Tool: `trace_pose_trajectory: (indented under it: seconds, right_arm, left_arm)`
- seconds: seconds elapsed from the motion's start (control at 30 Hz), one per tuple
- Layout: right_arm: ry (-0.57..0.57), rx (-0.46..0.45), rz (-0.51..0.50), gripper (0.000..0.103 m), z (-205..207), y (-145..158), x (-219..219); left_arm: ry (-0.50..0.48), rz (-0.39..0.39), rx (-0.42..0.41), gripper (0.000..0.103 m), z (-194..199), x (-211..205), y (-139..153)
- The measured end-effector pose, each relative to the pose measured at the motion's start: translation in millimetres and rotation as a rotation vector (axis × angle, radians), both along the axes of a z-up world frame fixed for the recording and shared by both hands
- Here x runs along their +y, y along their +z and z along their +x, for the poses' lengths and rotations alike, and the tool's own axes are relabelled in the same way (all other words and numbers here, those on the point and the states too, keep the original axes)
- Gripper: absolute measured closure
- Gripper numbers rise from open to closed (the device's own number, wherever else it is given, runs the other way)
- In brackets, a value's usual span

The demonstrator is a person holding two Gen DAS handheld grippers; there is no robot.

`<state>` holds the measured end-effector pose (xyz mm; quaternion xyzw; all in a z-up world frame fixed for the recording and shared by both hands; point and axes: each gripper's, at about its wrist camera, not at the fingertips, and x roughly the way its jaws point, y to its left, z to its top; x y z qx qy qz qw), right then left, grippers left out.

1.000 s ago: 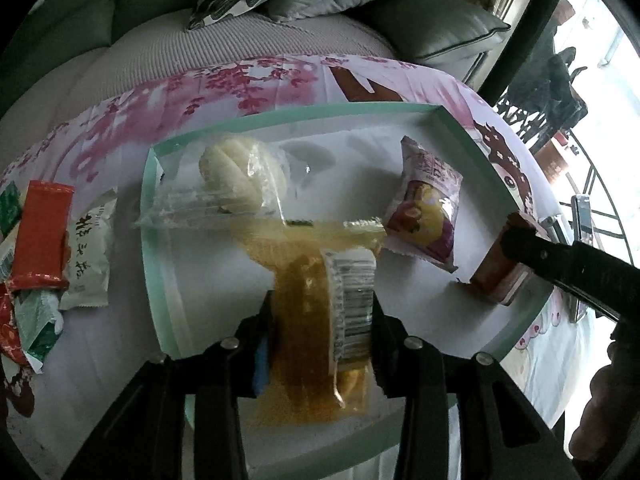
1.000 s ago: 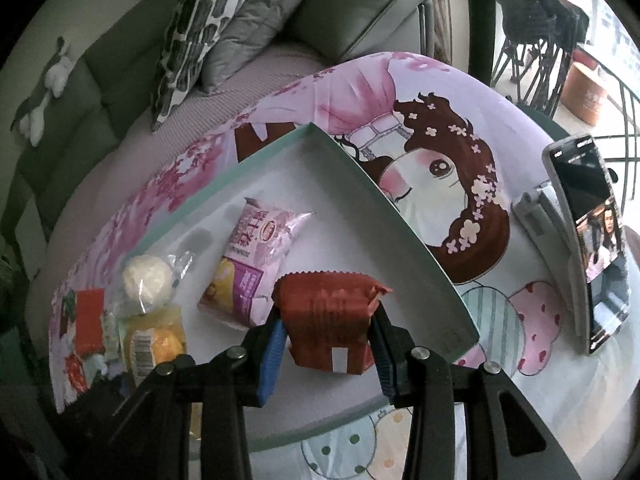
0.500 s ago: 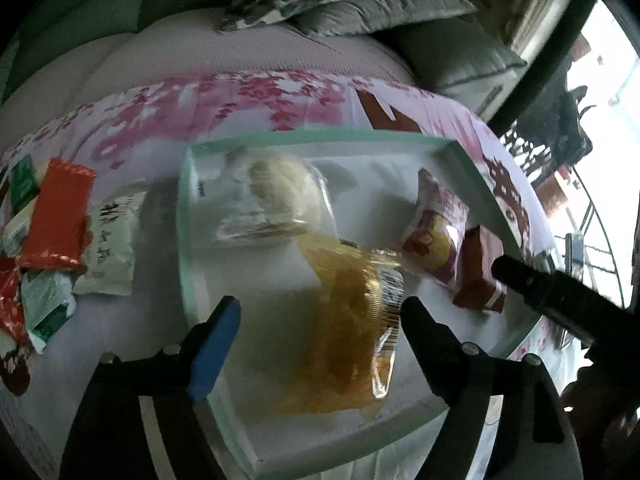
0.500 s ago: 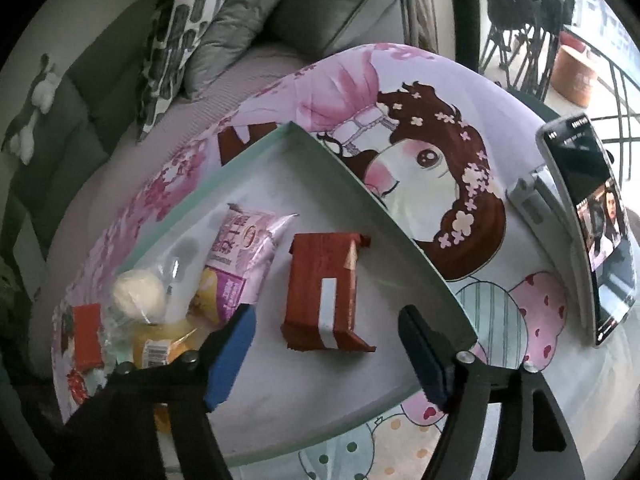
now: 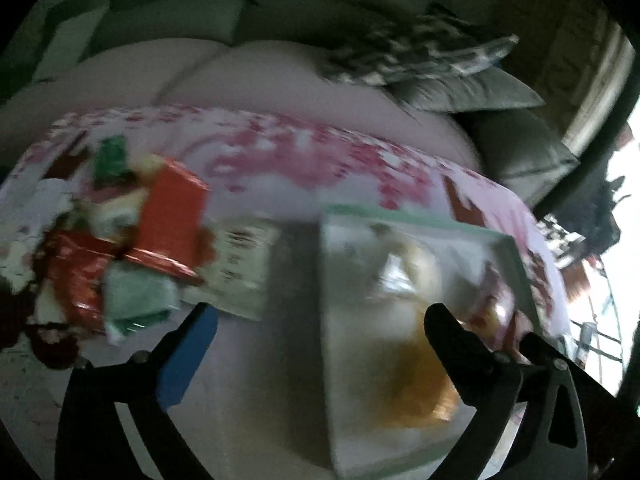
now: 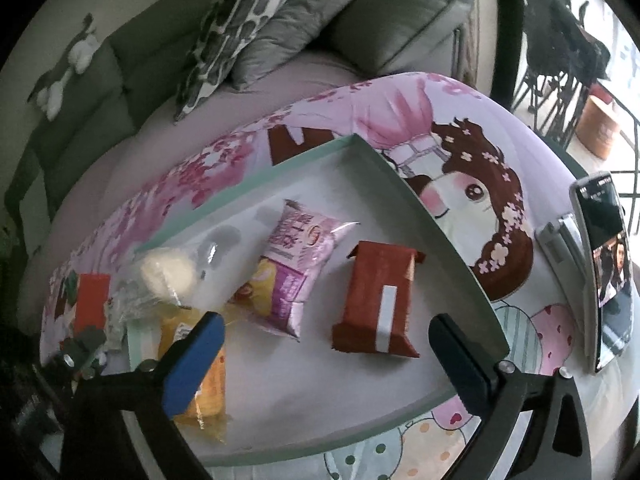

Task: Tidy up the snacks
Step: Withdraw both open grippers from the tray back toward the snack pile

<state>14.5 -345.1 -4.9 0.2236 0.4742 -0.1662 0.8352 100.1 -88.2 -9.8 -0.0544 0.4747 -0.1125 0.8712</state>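
Setting: a table under a pink cartoon-print cloth (image 6: 460, 184), grey sofa with cushions (image 6: 288, 32) behind it. I log the following.

Tray (image 6: 436, 236), pale with a green rim, lying ahead of my right gripper (image 6: 326, 348). Its jaws are opening, spread wide, nothing between the pads.

Brown-red packet (image 6: 378, 300): flat in the tray, just ahead of my right gripper, clear of both fingers.

Pink-and-purple packet (image 6: 292, 268): in the tray, just to the left of the brown-red one.

Clear-wrapped pale bun (image 6: 168, 272) and orange-yellow packet (image 6: 200, 384): at the tray's left end, the orange one partly behind my right gripper's blue pad.

Phone (image 6: 604, 260): propped on a stand, far right, off the tray.

Left gripper (image 5: 320, 332): jaws opening, holding nothing (view heavily blurred). It hangs over the tray's left rim.

Loose snack pile (image 5: 132, 240): red, green and white packets on the cloth, ahead and to the left of my left gripper.
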Motion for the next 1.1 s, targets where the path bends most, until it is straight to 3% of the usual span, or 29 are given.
trace_pose_trajectory:
  seconds: [0.3,0.5,0.7,0.93,1.1]
  right_arm:
    - [0.067,-0.021,-0.086,0.0,7.6,14.1,27.0]
    - [0.112,-0.023,-0.092,0.0,14.7,14.8,45.5]
    - [0.172,-0.014,-0.105,0.0,25.1,16.2,71.6]
    - [0.223,0.034,-0.117,0.0,40.6,14.6,106.0]
    - [0.298,0.015,-0.103,0.0,50.3,17.5,140.2]
  left_arm:
    - [0.162,0.149,-0.041,0.0,12.9,50.0,6.9]
    - [0.251,0.161,-0.062,0.0,16.4,84.3,16.4]
    - [0.259,0.102,-0.029,0.0,22.5,112.6,21.1]
    - [0.263,0.202,-0.064,0.0,26.1,131.9,29.2]
    - [0.254,0.212,-0.07,0.0,31.6,145.3,30.6]
